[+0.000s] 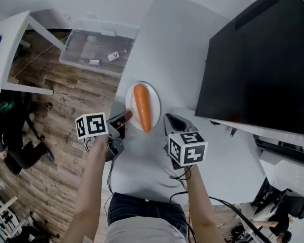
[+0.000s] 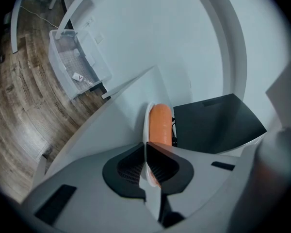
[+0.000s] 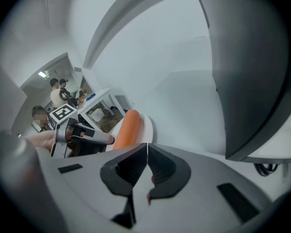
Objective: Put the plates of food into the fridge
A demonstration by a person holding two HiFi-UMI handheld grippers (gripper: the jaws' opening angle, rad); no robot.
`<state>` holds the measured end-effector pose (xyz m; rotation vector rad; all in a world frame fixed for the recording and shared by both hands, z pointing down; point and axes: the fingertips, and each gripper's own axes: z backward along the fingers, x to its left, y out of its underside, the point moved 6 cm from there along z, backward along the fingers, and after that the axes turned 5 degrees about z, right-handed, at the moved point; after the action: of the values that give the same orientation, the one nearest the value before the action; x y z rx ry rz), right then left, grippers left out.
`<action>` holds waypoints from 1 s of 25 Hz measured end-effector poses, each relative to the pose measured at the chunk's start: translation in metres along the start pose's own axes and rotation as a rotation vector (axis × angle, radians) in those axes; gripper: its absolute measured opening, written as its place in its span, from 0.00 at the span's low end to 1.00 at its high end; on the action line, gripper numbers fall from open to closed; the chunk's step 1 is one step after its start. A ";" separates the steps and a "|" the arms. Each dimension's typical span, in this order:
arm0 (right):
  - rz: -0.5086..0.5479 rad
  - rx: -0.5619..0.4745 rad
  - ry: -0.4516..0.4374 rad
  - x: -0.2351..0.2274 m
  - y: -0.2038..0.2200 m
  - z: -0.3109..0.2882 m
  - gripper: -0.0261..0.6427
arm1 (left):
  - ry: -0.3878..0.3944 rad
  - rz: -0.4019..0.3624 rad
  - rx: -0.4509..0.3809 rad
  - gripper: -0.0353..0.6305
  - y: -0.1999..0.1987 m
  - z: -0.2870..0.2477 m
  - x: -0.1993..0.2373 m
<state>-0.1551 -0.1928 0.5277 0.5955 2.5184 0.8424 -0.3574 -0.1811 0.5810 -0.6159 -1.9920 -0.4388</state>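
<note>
On the worktop [image 1: 192, 49], only its own view shows the left gripper [image 2: 145, 145] jaws pinching the plate [image 2: 146, 123] rim. The right gripper [image 3: 147, 145] jaws are together, empty, and both forearms are extended.

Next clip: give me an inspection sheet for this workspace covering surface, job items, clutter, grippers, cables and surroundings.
Surface: white table, no spills seen.
Job's things: white plate with one carrot on it; no fridge in view.
Clutter: nothing seen.
Grippers: left gripper jaws shut on the plate's left rim; right gripper jaws shut, empty, right of the plate.
Cables: black cables trail from the grippers toward the person.
Surroundings: black screen on the right; clear bin on the wood floor.
</note>
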 end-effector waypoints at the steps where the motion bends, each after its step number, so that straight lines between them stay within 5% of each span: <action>1: -0.007 0.025 -0.015 0.001 0.002 -0.005 0.06 | -0.008 -0.009 0.008 0.08 0.001 0.001 0.001; 13: -0.107 0.171 -0.105 0.003 0.006 -0.047 0.17 | -0.070 -0.058 0.050 0.09 -0.006 0.001 0.001; 25: -0.442 0.063 -0.142 0.004 0.015 -0.054 0.12 | -0.088 -0.077 0.005 0.09 -0.004 0.003 0.002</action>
<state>-0.1819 -0.2040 0.5756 0.0993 2.4160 0.5388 -0.3631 -0.1817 0.5813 -0.5652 -2.1048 -0.4599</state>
